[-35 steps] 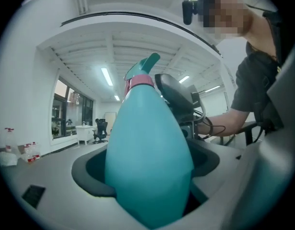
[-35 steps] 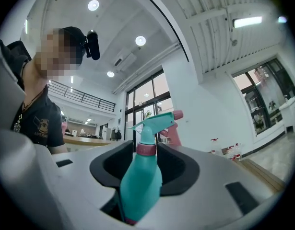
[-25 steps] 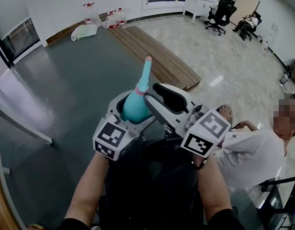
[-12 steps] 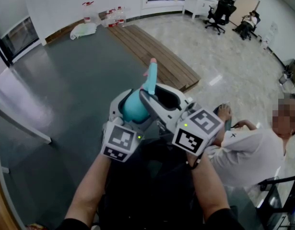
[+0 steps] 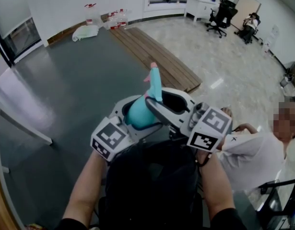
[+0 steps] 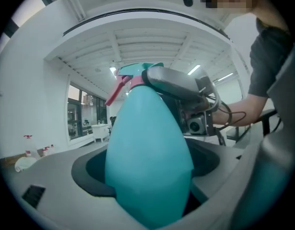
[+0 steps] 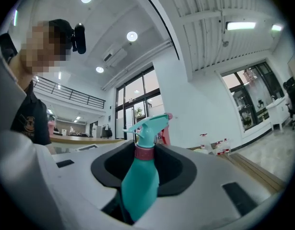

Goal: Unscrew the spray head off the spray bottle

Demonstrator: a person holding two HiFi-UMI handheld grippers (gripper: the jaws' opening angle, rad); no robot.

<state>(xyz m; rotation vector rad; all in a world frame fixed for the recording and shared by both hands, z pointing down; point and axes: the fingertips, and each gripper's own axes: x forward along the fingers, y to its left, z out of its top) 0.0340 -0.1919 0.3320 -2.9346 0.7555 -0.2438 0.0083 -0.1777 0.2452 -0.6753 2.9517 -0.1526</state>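
- Noting the change first: a second ago the right gripper [image 5: 156, 98] sat beside the spray bottle [image 5: 137, 115]. Now its jaws stand round the neck, having just been closing, with the pink collar [image 7: 144, 152] between them.
- The jaws seem to press on that collar, just under the spray head [image 5: 154, 78]. In the head view the near jaw crosses the neck and hides the contact.
- The spray head sits lower and leans further right than it did, nozzle pointing away from the person.
- The left gripper [image 5: 130, 110] is clamped on the bottle's teal belly, as before, holding it in the air above the person's lap.
- Around: wooden boards [image 5: 157, 56] on the floor beyond, and a seated person [image 5: 253, 157] near the right gripper. By the far wall are clear bottles [image 5: 113, 17], a white bag [image 5: 85, 31] and office chairs [image 5: 219, 13].
- The left gripper's shell covers the bottle's base.
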